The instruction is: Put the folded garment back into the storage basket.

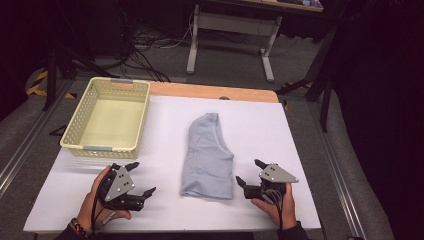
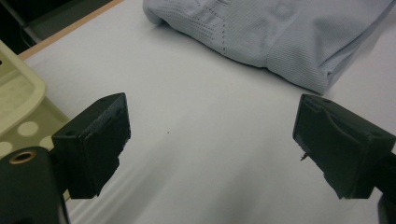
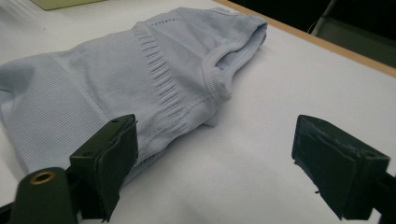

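Item one: a folded pale blue garment [image 1: 207, 157], lying flat near the middle of the white table cover [image 1: 260, 125], between our two grippers and touched by neither.

Item two: our left gripper [image 1: 142, 179], held low near the table's near edge, jaws spread wide with nothing between them.

Item three: our right gripper [image 1: 248, 172], just beside the garment's lower right corner, jaws likewise wide apart and holding nothing.

Item four: a cream perforated basket [image 1: 75, 131], at the far left.
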{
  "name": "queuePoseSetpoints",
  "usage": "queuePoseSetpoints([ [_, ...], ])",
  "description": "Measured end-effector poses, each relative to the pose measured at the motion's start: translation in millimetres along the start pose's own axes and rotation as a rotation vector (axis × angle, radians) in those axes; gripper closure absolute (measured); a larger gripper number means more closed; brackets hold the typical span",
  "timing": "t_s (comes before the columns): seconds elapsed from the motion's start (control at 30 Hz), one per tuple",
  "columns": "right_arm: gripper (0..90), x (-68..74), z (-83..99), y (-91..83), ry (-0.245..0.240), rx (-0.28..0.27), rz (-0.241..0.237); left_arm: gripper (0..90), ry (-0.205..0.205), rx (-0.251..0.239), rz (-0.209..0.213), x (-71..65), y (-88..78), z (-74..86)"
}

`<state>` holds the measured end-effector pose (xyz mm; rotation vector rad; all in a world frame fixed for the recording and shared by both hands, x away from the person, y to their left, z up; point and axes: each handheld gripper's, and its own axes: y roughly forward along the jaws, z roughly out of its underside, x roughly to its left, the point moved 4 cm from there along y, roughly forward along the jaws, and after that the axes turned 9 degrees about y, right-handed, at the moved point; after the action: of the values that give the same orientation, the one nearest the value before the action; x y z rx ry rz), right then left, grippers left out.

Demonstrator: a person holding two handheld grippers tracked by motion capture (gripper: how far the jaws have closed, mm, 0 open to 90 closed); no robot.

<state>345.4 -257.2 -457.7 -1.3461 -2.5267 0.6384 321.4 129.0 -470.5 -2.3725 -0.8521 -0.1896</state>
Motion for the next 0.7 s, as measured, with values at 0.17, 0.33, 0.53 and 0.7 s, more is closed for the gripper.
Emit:
queuePoseSetpoints([
  [0.17,15.3,-1.2,-0.5,2.1,0.027,0.014,0.010,12.0,-0.016,-0.008,0.025,-2.7,5.7,-5.8],
  [0.33,15.0,1.0,-7.5,10.4,0.063,0.027,-0.028,12.1,-0.030,-0.019,0.046,-2.7,16.0,-18.7],
  [0.53,14.4,10.2,-17.2,26.0,0.079,0.055,-0.077,12.5,-0.091,-0.041,0.078,3.9,35.0,-38.8],
  [0.7,12.0,11.5,-25.6,46.9,0.153,0.090,-0.128,13.0,-0.129,-0.022,0.118,5.6,59.7,-51.9],
])
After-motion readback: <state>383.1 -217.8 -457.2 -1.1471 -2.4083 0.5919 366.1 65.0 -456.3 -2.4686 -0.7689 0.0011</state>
